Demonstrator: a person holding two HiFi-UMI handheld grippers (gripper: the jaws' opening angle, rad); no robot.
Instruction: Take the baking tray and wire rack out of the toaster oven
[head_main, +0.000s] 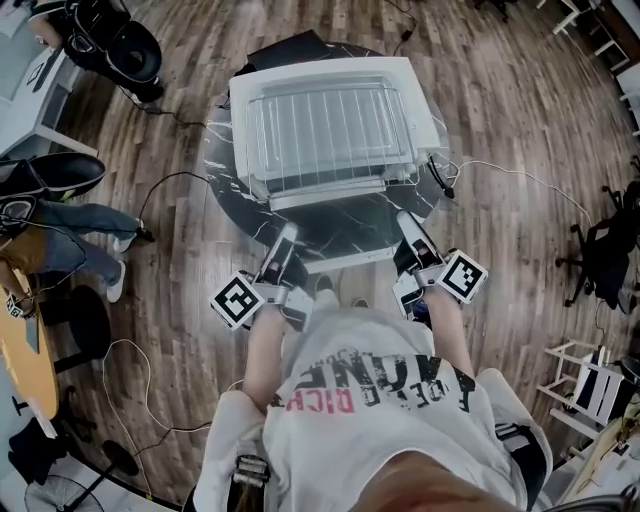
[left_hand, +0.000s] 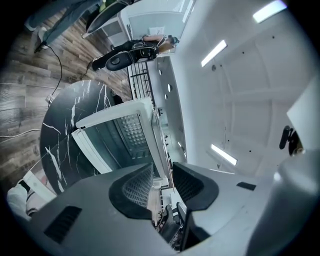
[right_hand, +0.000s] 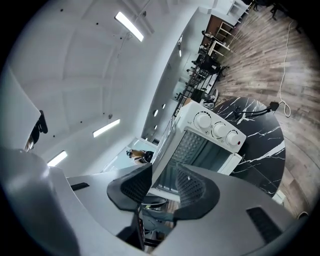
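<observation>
The left gripper (left_hand: 163, 163) has its jaws part-way apart, one above the other; the near rim of the baking tray (head_main: 330, 197) stands between the pads at their tips, with clearance showing beside it; no clamping contact observed. The right gripper (right_hand: 164, 165) is in the same condition; jaws part-way apart, the tray's rim and a strip of grid between the pads, not visibly pinched. Both grippers point level at the toaster oven (head_main: 330, 72), one toward each near corner of the tray; their marker cubes (head_main: 237, 299) sit at the person's end.

The wire rack (head_main: 330, 130) lies flat on the tray; the pair sits over the oven's white top, not inside the cavity; the near rim projects a little past the oven's front. Rack and tray cannot be cleanly separated along their edges.

The oven's door (head_main: 340, 235) is down and open toward the person; three knobs (right_hand: 215, 129) line one side of the front. The oven stands on a round black marble-patterned table (head_main: 225, 170); the floor (head_main: 500, 120) is wood plank; a second person's legs (head_main: 70, 225) show at the left of the head view, well apart from the table.
</observation>
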